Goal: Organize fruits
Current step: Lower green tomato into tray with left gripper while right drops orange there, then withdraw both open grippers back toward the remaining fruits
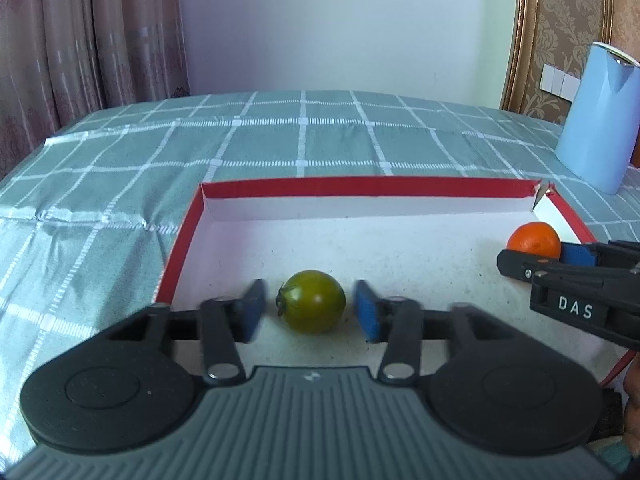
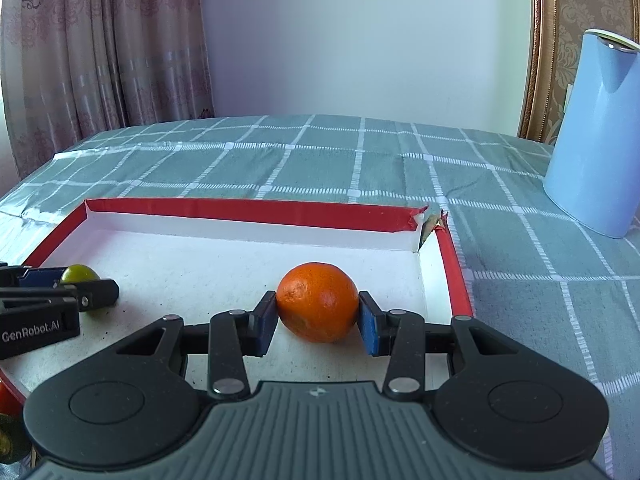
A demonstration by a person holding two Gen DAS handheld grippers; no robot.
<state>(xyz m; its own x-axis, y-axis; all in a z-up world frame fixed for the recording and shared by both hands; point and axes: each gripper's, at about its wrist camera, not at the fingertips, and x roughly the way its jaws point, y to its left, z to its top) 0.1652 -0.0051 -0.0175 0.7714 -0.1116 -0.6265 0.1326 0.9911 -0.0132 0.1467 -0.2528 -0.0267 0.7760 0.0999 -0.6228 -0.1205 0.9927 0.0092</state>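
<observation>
A green tomato (image 1: 312,301) lies on the white floor of a shallow red-rimmed box (image 1: 360,185). My left gripper (image 1: 311,312) is open around it, with a small gap at each blue pad. An orange (image 2: 317,302) lies near the box's right wall (image 2: 454,276). My right gripper (image 2: 318,322) is shut on the orange, both blue pads touching its sides. The right gripper also shows in the left wrist view (image 1: 560,260) beside the orange (image 1: 534,239). The left gripper (image 2: 60,288) and the tomato (image 2: 79,273) show at the left of the right wrist view.
The box sits on a green checked tablecloth (image 1: 280,140). A tall light blue container (image 1: 598,120) stands on the cloth behind the box's right corner. The box's far right corner is torn (image 2: 430,224). Curtains and a wall lie beyond the table.
</observation>
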